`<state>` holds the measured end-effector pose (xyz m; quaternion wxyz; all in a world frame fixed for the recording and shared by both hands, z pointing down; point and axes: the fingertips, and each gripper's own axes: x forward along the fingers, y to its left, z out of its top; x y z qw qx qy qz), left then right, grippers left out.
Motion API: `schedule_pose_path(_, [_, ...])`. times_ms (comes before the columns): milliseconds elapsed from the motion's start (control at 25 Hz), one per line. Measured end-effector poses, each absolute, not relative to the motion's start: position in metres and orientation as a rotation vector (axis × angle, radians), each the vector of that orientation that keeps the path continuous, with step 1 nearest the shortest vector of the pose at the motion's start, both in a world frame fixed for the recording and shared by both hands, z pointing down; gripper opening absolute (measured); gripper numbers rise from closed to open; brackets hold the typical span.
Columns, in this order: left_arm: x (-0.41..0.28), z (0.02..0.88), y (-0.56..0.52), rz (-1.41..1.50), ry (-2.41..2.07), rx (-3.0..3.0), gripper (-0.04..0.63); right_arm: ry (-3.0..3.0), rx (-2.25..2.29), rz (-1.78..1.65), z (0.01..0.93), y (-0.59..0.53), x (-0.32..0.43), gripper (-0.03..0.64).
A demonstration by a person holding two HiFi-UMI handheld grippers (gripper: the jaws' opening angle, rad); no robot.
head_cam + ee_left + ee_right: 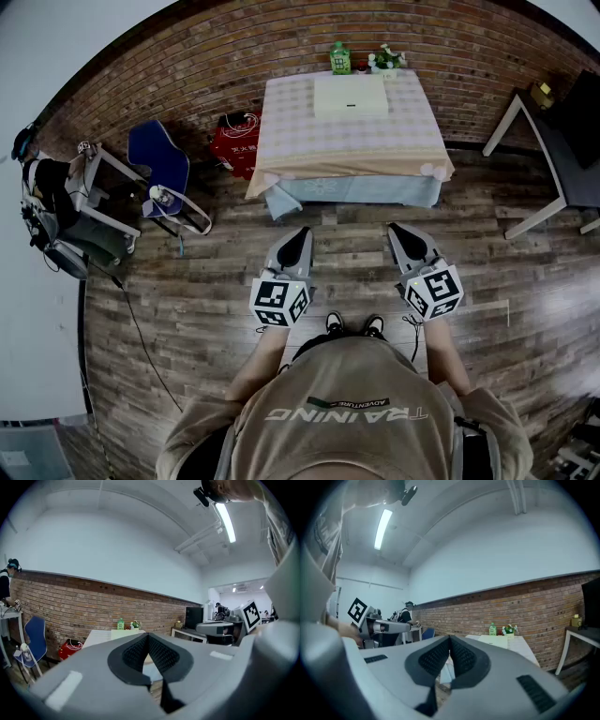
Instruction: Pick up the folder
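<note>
The folder (pixel 350 96) is a pale flat rectangle lying at the far side of a table (pixel 352 141) covered with a checked cloth. The left gripper view shows the folder (pixel 125 633) small and distant, as does the right gripper view, folder (pixel 494 641). My left gripper (pixel 302 232) and right gripper (pixel 397 228) are held side by side over the wooden floor, pointing level at the table and well short of it. Both are shut with nothing between their jaws, as seen on the left gripper (pixel 148 637) and the right gripper (pixel 450 639).
A green bottle (pixel 339 58) and a small flower pot (pixel 386 58) stand behind the folder by the brick wall. A blue chair (pixel 159 159) and red bag (pixel 239 141) sit left of the table, a white desk (pixel 534 141) right, and an equipment rack (pixel 66 216) far left.
</note>
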<state>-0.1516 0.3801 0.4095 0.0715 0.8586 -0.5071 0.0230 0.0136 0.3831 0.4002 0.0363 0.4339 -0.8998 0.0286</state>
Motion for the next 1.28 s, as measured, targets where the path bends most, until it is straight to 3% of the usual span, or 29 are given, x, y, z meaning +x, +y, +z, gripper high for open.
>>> schedule_pose_path(480, [-0.172, 0.422, 0.369, 0.039, -1.404, 2.618, 0.006, -2.699, 1.36, 0.078, 0.407, 0.375, -0.018, 0.009])
schedule_pose_path(1280, [-0.135, 0.44, 0.279, 0.061, -1.289, 2.636, 0.006, -2.643, 1.499, 0.166, 0.426, 0.321, 0.034, 0.011])
